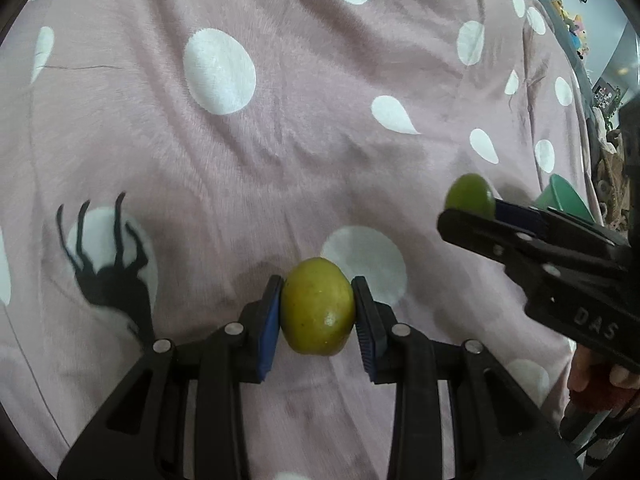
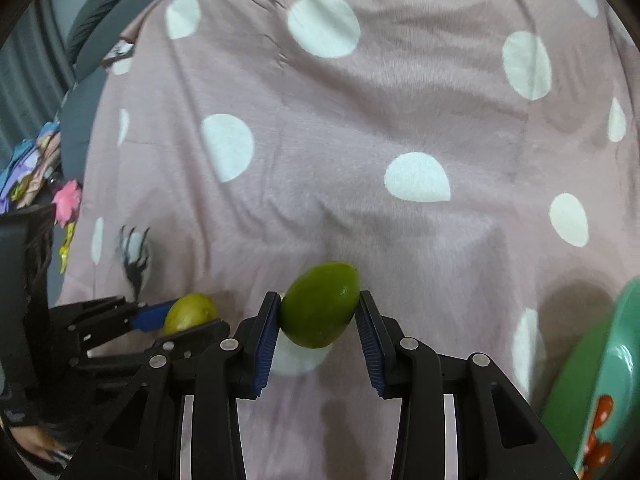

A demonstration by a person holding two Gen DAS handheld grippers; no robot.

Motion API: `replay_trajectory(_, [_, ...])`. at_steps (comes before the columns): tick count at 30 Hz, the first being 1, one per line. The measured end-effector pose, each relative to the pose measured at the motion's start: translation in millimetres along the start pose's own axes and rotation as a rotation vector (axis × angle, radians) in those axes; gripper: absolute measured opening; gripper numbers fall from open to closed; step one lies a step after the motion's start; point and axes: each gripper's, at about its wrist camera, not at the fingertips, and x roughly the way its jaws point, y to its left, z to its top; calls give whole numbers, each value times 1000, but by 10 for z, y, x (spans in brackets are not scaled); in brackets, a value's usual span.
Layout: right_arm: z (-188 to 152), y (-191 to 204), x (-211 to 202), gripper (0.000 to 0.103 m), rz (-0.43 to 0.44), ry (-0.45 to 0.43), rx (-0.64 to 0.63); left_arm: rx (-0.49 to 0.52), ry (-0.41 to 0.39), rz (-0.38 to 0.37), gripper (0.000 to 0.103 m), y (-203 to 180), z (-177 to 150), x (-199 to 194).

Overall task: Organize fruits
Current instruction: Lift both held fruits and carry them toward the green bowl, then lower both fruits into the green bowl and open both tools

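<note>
My left gripper (image 1: 317,312) is shut on a yellow-green fruit (image 1: 317,307), held just above the pink spotted blanket (image 1: 280,128). In the right wrist view that same fruit (image 2: 190,313) shows at the lower left, between the left gripper's blue pads (image 2: 150,317). My right gripper (image 2: 318,312) is shut on a darker green fruit (image 2: 320,304), tilted between the pads. The left wrist view shows the green fruit (image 1: 469,196) at the right, in the right gripper (image 1: 480,212). A green bowl (image 2: 600,384) sits at the lower right, close to the right gripper.
The pink blanket with white dots (image 2: 360,140) covers the whole working surface. A black deer print (image 1: 108,276) lies at the left. The green bowl's rim (image 1: 564,196) peeks behind the right gripper. Grey cushions (image 2: 108,8) and colourful items (image 2: 36,164) lie past the blanket's left edge.
</note>
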Motion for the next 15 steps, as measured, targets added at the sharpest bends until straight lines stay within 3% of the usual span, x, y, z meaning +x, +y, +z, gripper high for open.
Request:
replay_trajectory(10, [-271,-152,-726,40,-10,-91,17,79,-18,-28,34,-530,-178,-298])
replay_trajectory(15, [-432,-463,-1090,40,-58,-155,79,172,-47,-70,34,-1084,-41,-349])
